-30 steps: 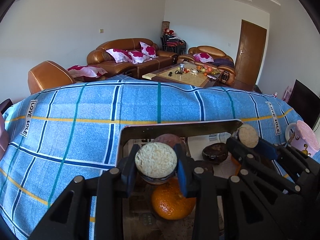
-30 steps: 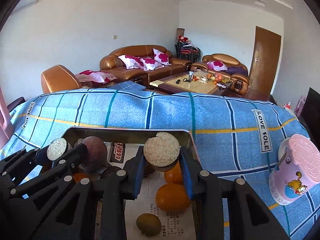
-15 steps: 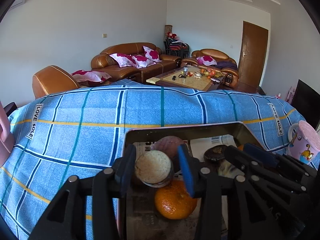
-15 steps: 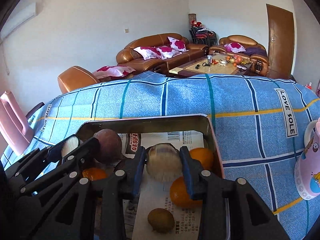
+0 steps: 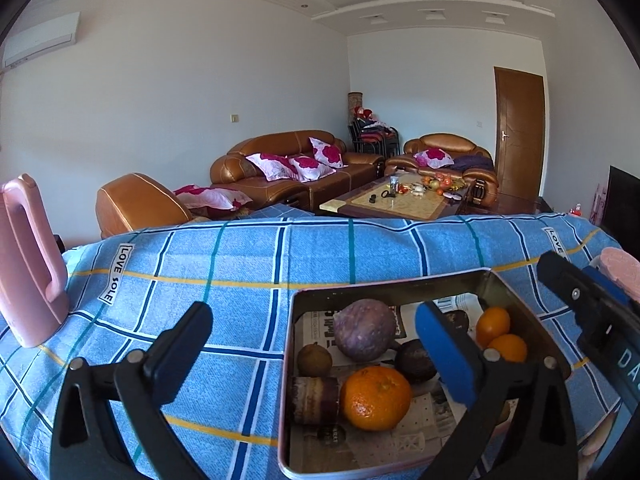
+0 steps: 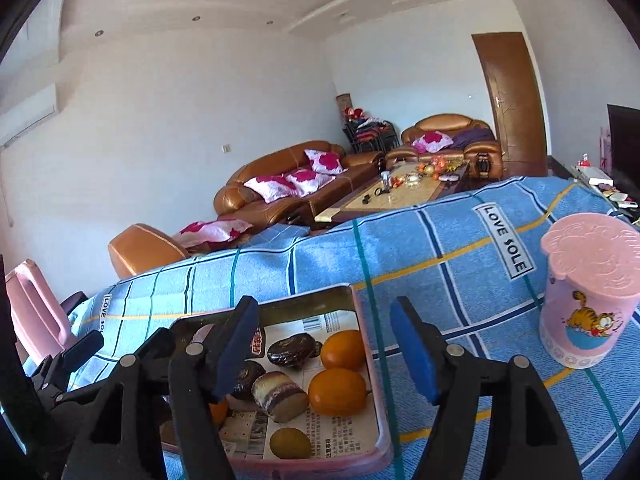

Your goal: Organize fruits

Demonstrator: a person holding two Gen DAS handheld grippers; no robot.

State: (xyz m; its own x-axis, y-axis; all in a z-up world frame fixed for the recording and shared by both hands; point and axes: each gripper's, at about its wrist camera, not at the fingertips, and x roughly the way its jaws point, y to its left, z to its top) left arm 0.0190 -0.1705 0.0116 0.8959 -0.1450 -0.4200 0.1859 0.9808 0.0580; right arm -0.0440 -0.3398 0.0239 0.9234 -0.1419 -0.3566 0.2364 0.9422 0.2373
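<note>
A metal tray [image 5: 384,290] lined with newspaper rests on the blue checked cloth. In it lie a purple round fruit [image 5: 364,334], a big orange [image 5: 376,398], two small oranges [image 5: 493,320], a dark passion fruit [image 5: 414,360] and a cut cane piece [image 5: 314,400]. My left gripper [image 5: 314,314] hovers over the tray's left edge, its jaws opening wide and empty. My right gripper [image 6: 325,312] hangs above the tray's right rim [image 6: 372,360], its jaws opening too, nothing between them. A second cane piece [image 6: 280,394] lies beside two oranges [image 6: 338,392] and a brown fruit [image 6: 290,443].
A pink jug [image 5: 28,264] stands on the cloth at the far left. To the tray's right stands a pink lidded cup [image 6: 588,292]. Beyond the table's far edge are brown sofas [image 5: 296,168] and a coffee table [image 5: 396,200].
Both grippers let go of the cane pieces they were holding, and the pieces now lie in the tray. Both sets of jaws spread apart while the grippers drew back and tilted upward.
</note>
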